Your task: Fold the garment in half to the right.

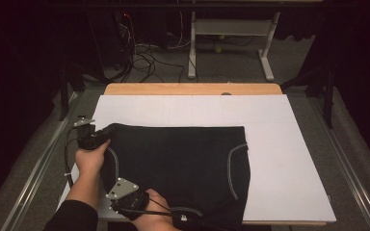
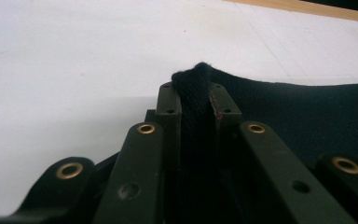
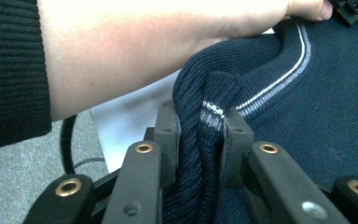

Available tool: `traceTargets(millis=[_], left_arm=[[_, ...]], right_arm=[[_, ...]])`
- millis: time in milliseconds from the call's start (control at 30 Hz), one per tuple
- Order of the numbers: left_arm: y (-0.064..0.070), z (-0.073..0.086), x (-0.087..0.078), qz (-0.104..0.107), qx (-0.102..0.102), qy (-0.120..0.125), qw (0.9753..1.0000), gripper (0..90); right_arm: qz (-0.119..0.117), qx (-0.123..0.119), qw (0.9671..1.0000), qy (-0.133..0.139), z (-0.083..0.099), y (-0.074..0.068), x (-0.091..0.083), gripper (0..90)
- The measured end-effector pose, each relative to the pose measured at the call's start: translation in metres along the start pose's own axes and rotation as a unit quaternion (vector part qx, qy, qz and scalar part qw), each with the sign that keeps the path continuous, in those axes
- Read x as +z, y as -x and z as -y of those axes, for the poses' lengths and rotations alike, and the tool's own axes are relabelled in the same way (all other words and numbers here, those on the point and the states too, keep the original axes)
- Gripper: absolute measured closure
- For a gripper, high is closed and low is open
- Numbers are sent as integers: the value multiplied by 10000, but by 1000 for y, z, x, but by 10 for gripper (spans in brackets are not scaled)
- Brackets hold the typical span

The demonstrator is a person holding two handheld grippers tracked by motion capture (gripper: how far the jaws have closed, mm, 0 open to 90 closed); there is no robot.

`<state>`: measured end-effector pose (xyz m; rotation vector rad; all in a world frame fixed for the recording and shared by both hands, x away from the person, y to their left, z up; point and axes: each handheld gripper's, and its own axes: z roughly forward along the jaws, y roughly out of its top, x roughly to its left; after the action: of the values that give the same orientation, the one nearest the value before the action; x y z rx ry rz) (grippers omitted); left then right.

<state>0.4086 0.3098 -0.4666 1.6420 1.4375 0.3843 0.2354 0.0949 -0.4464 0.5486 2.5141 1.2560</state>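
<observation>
We hold a dark knitted sweater by its left edge with both tongs, and the whole garment lies to the right of them on the white surface. Our left tongs sit at the far corner of that edge; in the left gripper view their jaws are closed on a bunched fold of dark fabric, which pokes up between them. Our right tongs sit at the near corner of the same edge, and in the right gripper view the jaws are clamped on a thick ribbed fold carrying a pale stripe. The line between the two tongs runs away from us, along the sweater's short side, while the garment's long axis stretches rightward, flat and folded. We judge that the coming move turns on this: both grips share one edge, so lifting or carrying it over means travelling right across the sweater's body, both tongs together.
</observation>
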Motion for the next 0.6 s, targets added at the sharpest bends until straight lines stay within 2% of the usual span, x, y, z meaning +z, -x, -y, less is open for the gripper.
traceTargets(millis=[167, 267, 500, 600], left_arm=[[-9, 3, -8, -77, -66, 2, 9999, 744], [-8, 2, -9, -75, -81, 4, 9999, 744], [5, -9, -10, 26, -97, 130, 9999, 745], [14, -15, -9, 80, -32, 146, 9999, 745]], right_arm=[[-69, -25, 10000, 12, -5, -4, 4, 739], [-57, -40, 10000, 25, -5, -5, 3, 739], [55, -30, 9999, 145, -6, -1, -8, 739], [111, -10, 9997, 207, -5, 2, -15, 739]])
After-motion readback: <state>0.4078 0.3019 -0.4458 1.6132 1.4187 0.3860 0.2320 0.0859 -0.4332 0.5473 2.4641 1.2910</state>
